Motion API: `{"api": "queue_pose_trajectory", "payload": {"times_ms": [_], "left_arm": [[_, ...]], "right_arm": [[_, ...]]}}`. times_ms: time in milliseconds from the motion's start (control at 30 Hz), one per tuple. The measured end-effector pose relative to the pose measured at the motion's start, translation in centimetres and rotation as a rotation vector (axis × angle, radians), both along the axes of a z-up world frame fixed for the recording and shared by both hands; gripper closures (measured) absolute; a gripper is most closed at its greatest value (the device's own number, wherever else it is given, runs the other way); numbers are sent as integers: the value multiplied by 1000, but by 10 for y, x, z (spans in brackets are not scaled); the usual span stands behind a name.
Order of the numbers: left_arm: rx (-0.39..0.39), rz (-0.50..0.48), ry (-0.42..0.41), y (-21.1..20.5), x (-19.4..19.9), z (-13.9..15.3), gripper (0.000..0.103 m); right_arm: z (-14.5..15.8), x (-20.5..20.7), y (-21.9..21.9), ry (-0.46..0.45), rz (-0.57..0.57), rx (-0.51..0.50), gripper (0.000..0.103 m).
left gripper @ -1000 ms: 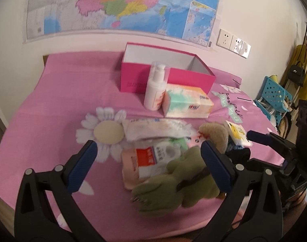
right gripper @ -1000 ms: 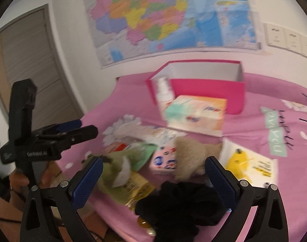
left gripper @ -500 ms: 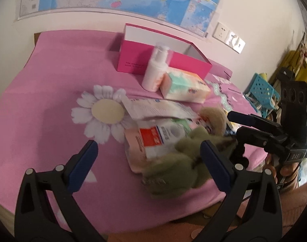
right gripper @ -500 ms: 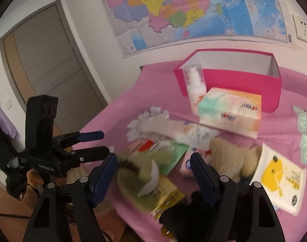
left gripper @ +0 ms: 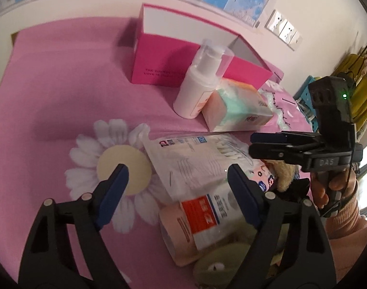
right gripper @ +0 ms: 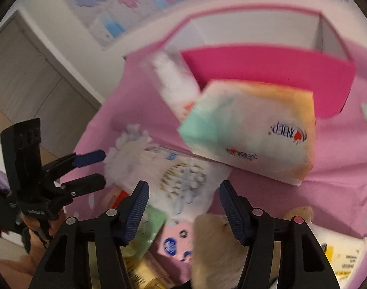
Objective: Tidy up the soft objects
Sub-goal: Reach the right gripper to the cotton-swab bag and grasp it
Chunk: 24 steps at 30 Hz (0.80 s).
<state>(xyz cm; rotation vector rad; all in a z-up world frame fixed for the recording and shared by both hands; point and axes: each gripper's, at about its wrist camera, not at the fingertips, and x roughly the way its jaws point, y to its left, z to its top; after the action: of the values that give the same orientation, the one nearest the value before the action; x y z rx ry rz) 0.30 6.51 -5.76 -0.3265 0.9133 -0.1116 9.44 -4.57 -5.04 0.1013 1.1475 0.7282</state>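
Sorting barely begun: pink box upper centre, nothing visible inside. Left tool agape above cotton-swab pack; right tool agape, tan plush at frame bottom. Next: pick, close gently, carry boxward.

Your pink bed carries the open pink box at upper centre, the lotion bottle and tissue pack before it, packets and plush toys lower right.
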Motion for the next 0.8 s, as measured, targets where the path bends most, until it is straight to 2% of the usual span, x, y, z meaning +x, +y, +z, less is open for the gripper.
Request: {"api": "queue_pose_trajectory", "payload": {"times_ms": [100, 167, 233, 267, 333, 400, 433, 633, 700, 800], "left_arm": [[-8, -39, 33, 1, 12, -6, 18], [-22, -65, 55, 2, 19, -10, 19], [-44, -91, 79, 3, 25, -15, 27], [-58, -104, 92, 4, 28, -18, 34], [-90, -125, 112, 4, 33, -22, 40], [-97, -125, 115, 4, 34, -24, 43], [-95, -119, 115, 5, 34, -24, 44], [-143, -113, 66, 9, 17, -13, 46], [-149, -111, 38, 8, 10, -5, 46], [-162, -101, 5, 8, 3, 5, 46]], "right_arm": [[-17, 11, 1, 81, 11, -32, 40], [-23, 11, 3, 99, 24, -39, 40], [-25, 12, 3, 101, 36, -25, 38], [-25, 13, 2, 105, 41, -16, 38], [-26, 15, 1, 114, 39, 11, 38], [-25, 15, -1, 110, 45, 30, 46], [-25, 15, -4, 100, 39, 33, 57], [-16, -3, -6, 41, 31, 55, 69], [-6, -10, -8, -3, 36, 58, 78], [11, -18, -12, -56, 41, 78, 82]]}}
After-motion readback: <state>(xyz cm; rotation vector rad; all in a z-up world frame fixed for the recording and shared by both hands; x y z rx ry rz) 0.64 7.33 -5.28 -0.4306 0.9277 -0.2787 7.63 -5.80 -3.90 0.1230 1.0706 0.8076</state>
